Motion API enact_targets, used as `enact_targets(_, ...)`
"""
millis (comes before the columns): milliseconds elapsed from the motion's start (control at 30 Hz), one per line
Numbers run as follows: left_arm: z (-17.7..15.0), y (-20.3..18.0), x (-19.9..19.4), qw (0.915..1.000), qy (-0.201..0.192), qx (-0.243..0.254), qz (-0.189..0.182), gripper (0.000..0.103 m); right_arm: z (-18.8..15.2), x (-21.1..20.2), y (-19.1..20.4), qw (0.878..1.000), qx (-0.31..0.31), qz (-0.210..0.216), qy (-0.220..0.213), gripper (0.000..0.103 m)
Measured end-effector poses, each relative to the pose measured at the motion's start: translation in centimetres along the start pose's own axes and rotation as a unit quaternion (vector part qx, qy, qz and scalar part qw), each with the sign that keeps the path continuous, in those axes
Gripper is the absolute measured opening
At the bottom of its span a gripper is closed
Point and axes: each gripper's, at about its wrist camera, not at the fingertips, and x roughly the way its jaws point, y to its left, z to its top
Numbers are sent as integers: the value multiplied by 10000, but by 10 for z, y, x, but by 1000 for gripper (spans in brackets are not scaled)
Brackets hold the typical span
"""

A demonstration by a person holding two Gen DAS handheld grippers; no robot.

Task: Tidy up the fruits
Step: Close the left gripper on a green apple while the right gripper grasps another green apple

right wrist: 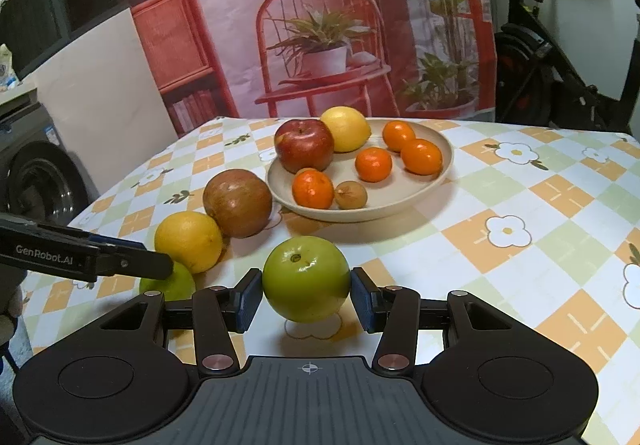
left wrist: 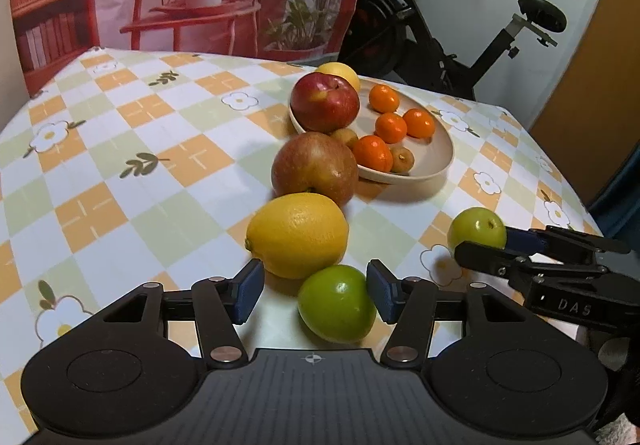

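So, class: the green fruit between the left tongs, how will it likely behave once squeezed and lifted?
The green fruit looks round and smooth-skinned, so it may roll away if nudged before the pads close. Its glossy skin suggests it could slip in the left tongs, which stand open around it. It looks firm, so probably not easily crushed.

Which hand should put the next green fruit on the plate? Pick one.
Right. The right gripper already clamps a green fruit lifted off the tablecloth, facing the plate. The left gripper merely straddles its green fruit, jaws open.

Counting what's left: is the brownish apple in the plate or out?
Out: the brownish apple sits on the tablecloth beside the plate.
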Motion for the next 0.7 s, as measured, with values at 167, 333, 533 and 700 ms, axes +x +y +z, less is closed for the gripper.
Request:
enact_targets(167,1,-2,4,9999,64,-36,-95,61,-1,1,3,10000,-10,36,24,44)
enact_targets(333,-1,-6,8,9997,138,-4,-200,61,-2,0,2,10000,20,26,17,44)
enact_targets(533,-3,-6,12,9994,184,-74,-288,61,-4,-2,0,10000,78,21,5,44)
enact_targets(700,-3,-6,15,9989,243,-137,-373,61,-4,-2,-2,9999,102,27,7,44)
